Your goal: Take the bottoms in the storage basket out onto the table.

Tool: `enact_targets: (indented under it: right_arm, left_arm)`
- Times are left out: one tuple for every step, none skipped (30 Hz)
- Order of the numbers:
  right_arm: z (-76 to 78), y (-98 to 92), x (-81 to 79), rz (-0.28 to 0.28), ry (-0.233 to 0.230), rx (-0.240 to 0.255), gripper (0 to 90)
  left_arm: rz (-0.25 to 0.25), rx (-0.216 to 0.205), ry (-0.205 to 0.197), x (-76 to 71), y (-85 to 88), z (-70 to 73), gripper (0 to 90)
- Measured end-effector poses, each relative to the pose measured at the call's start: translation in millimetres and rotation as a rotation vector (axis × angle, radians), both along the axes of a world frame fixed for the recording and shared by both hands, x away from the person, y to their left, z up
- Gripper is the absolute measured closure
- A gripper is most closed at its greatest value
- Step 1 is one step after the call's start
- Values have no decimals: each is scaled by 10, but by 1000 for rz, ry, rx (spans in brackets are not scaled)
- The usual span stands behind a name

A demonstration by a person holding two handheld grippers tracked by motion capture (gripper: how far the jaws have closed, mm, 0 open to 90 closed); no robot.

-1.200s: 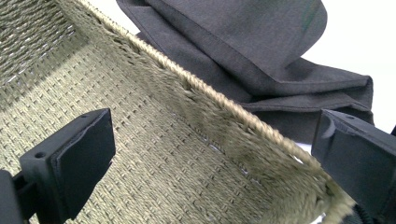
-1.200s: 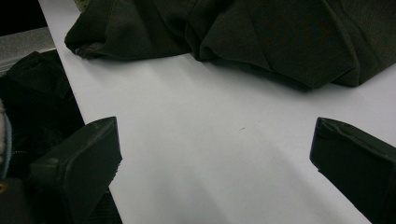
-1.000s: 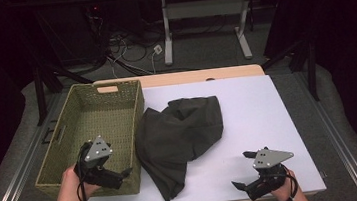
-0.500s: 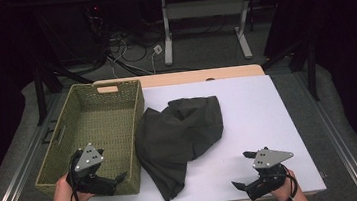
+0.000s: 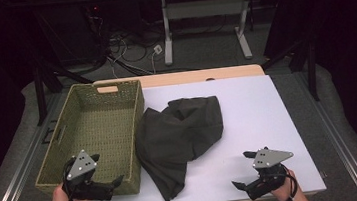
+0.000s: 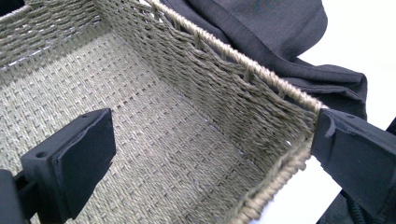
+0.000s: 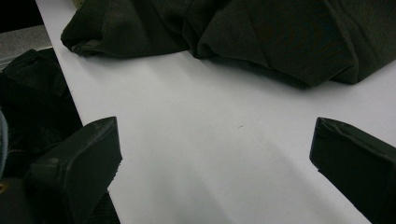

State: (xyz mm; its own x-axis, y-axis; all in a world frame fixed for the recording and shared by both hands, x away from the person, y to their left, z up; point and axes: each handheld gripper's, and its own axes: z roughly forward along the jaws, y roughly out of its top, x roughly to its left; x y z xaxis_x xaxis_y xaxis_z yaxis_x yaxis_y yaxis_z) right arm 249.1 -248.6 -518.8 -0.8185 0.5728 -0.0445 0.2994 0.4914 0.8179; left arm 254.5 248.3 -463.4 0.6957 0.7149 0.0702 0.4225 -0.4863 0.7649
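The left gripper (image 5: 117,180) has pulled back toward the person over the last second: it hung over the near part of the basket (image 5: 110,89) and now sits at the basket's near right corner, low by the table edge. Its jaws stand wide apart and hold nothing; in the left gripper view they straddle that corner, one inside over the woven floor, the other outside past the rim (image 6: 261,74). The right gripper (image 5: 240,185) has not moved; it rests near the front right of the table (image 5: 268,111), jaws wide and empty, aimed at the cloth (image 5: 179,130). The cloth has not shifted either. It lies crumpled on the table just right of the basket, one edge against the basket's right wall, a narrow tail running toward the near edge. The basket is empty. My reading is that the retreat clears the left gripper out of the basket so it can swing round to the cloth; no grasp has begun, and the cloth still has to go in
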Motion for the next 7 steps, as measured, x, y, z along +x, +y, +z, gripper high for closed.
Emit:
enact_targets:
  right_arm:
    - [-1, 0, 1, -1, 0, -1, 18]
    - [-2, 2, 1, 0, 1, 0, 18]
    - [-4, 3, 1, 1, 1, -1, 18]
    - [-7, 5, 1, -4, -2, -1, 18]
    - [-6, 3, 3, -2, -1, -4, 18]
    - [-6, 3, 3, -4, -1, -3, 18]
    - [-5, 1, 7, -3, -2, -6, 18]
  left_arm:
    - [2, 1, 3, -11, 0, -12, 0]
    - [5, 7, -1, -21, 3, -17, 0]
    - [6, 5, -6, -29, 8, -21, 0]
    - [8, -3, -6, -36, 13, -25, 0]
    - [8, -9, -10, -40, 18, -29, 0]
    - [12, -13, -15, -45, 22, -31, 0]
    - [14, -19, -24, -49, 25, -34, 0]
